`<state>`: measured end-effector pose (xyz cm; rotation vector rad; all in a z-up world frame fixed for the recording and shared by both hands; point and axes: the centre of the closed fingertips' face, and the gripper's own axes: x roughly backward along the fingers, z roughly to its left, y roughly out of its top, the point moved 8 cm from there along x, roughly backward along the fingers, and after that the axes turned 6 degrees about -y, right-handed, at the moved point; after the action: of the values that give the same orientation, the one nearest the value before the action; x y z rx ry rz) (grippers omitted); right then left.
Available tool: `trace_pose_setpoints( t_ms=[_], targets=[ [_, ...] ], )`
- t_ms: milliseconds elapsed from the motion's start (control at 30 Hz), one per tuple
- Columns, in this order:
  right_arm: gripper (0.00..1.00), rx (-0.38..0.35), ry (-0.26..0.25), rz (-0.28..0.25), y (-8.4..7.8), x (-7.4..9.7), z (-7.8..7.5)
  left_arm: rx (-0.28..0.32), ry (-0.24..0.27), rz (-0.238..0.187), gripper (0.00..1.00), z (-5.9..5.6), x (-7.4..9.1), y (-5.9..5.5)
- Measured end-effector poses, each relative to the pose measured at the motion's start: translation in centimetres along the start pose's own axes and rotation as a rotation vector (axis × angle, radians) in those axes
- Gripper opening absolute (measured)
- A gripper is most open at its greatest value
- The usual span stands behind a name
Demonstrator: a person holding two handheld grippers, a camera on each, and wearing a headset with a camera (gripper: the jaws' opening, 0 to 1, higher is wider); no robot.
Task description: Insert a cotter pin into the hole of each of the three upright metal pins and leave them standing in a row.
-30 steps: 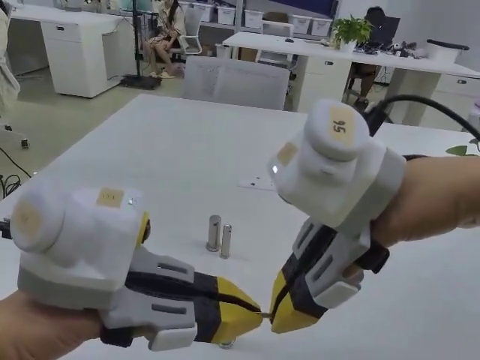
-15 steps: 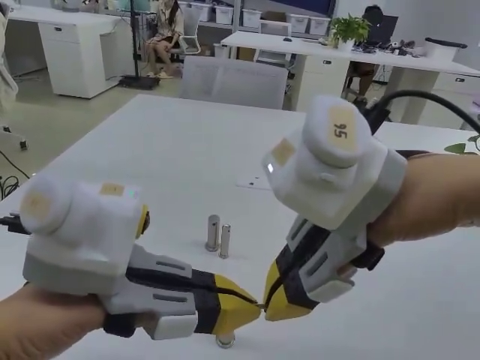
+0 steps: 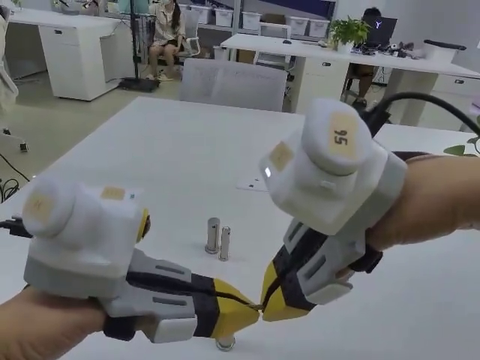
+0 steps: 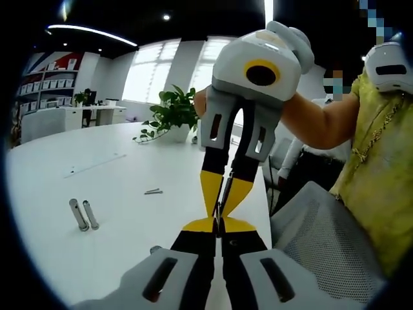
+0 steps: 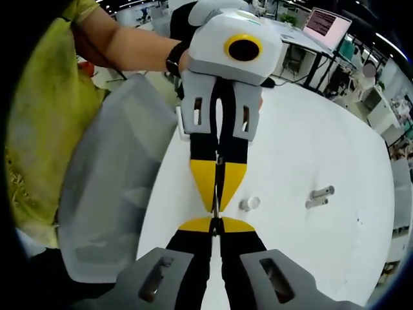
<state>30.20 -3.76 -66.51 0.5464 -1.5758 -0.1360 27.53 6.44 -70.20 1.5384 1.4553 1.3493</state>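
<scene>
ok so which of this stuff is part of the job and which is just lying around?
Job: two upright metal pins, third pin under the tips, thin cotter pin held by left gripper and right gripper, both shut.
Lying about: paper slip, potted plant, chair.

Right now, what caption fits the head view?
Left gripper and right gripper touch tips above one pin; two pins stand behind.

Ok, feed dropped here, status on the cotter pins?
Left gripper, right gripper shut, tip to tip, thin cotter pin between. One metal pin below them, two upright pins beyond. Nothing blocking.
</scene>
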Motion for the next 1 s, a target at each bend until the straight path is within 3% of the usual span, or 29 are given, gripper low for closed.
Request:
trace_pose_setpoints(
  t_ms=[467, 1000],
  targets=[
    [0.1, -0.029, 0.013, -0.013, 0.11, 0.28, 0.28, -0.059, 0.0, 0.001, 0.0, -0.16, 0.08, 0.13],
    [0.09, -0.041, 0.057, 0.041, -0.33, 0.59, 0.68, -0.144, 0.0, 0.031, 0.0, -0.55, -0.18, 0.19]
  ],
)
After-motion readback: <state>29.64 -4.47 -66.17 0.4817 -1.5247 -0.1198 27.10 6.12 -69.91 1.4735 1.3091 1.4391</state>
